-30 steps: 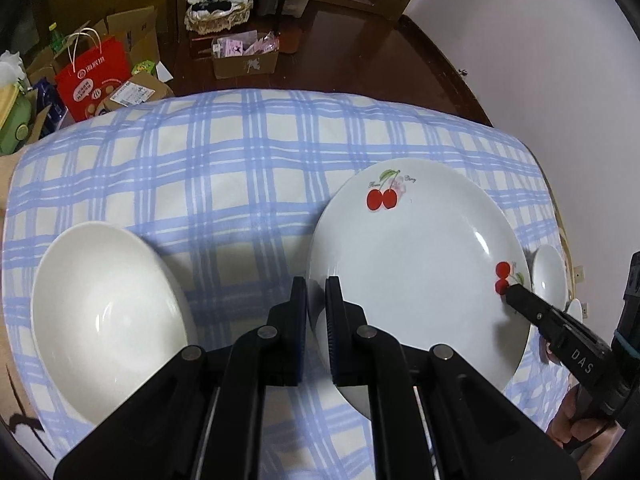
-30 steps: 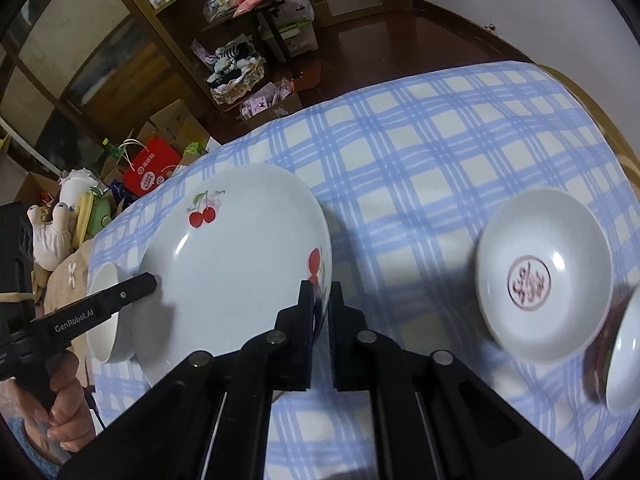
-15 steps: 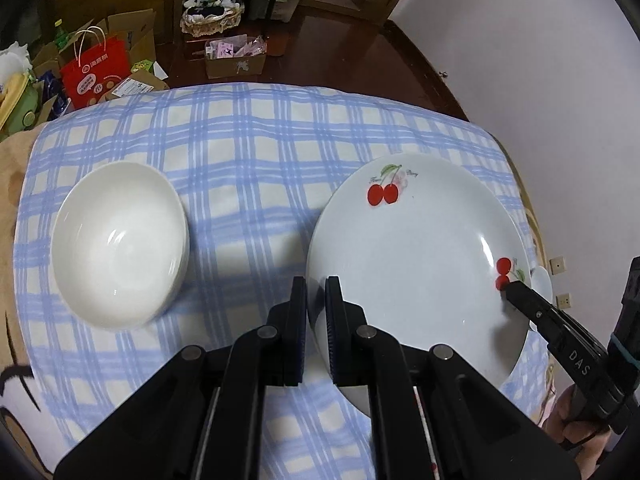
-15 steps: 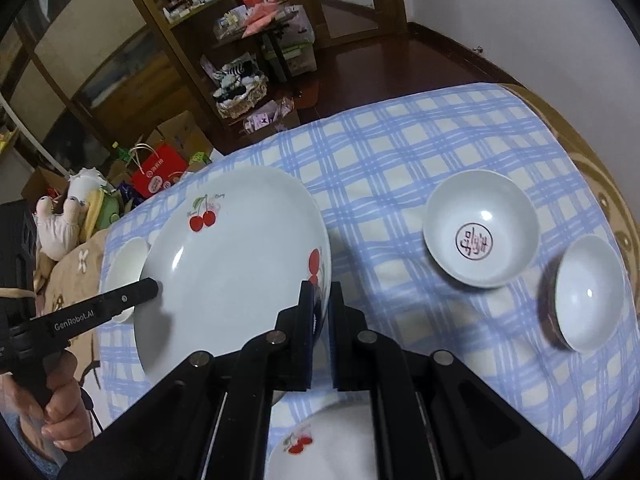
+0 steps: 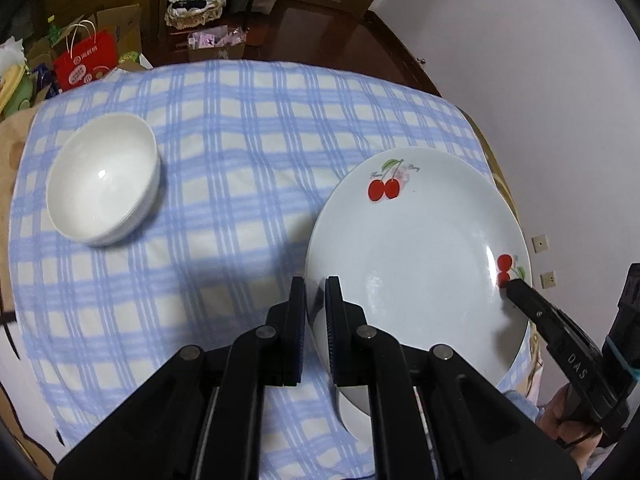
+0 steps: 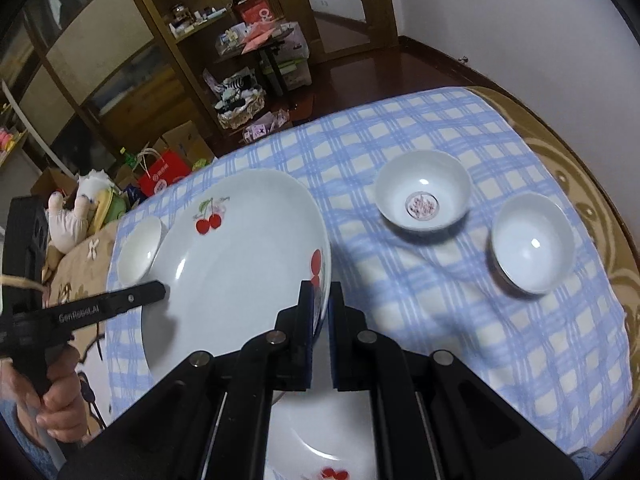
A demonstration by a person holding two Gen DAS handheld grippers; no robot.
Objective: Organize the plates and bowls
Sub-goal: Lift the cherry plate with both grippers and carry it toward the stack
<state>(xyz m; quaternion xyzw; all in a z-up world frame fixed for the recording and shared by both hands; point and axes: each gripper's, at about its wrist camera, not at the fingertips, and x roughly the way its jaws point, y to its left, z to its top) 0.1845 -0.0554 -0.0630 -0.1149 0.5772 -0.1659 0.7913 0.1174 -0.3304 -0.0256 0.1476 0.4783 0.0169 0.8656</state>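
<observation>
A large white plate with red cherries (image 5: 416, 256) (image 6: 236, 264) hangs above the checked tablecloth, held at opposite rims. My left gripper (image 5: 315, 292) is shut on its near left rim; my right gripper (image 6: 321, 296) is shut on its right rim by a cherry print. In the left wrist view the right gripper (image 5: 514, 286) pinches the far rim. A plain white bowl (image 5: 102, 190) (image 6: 138, 250) sits at the table's left. A bowl with a red mark inside (image 6: 422, 196) and a plain bowl (image 6: 532, 242) stand to the right. A second cherry plate (image 6: 324, 444) lies below, partly hidden.
The blue and white checked cloth (image 5: 240, 128) covers a round table with a tan patterned edge (image 6: 580, 184). Beyond it are a dark wooden floor, a red paper bag (image 5: 86, 60), boxes, a shelf unit (image 6: 168, 40) and a white wall (image 5: 540, 60). A hand (image 6: 56, 404) holds the left gripper's handle.
Both grippers have lifted the cherry plate and pulled it back toward me. The table now looks farther away, and the right-hand bowls and a second cherry plate have come into view.
</observation>
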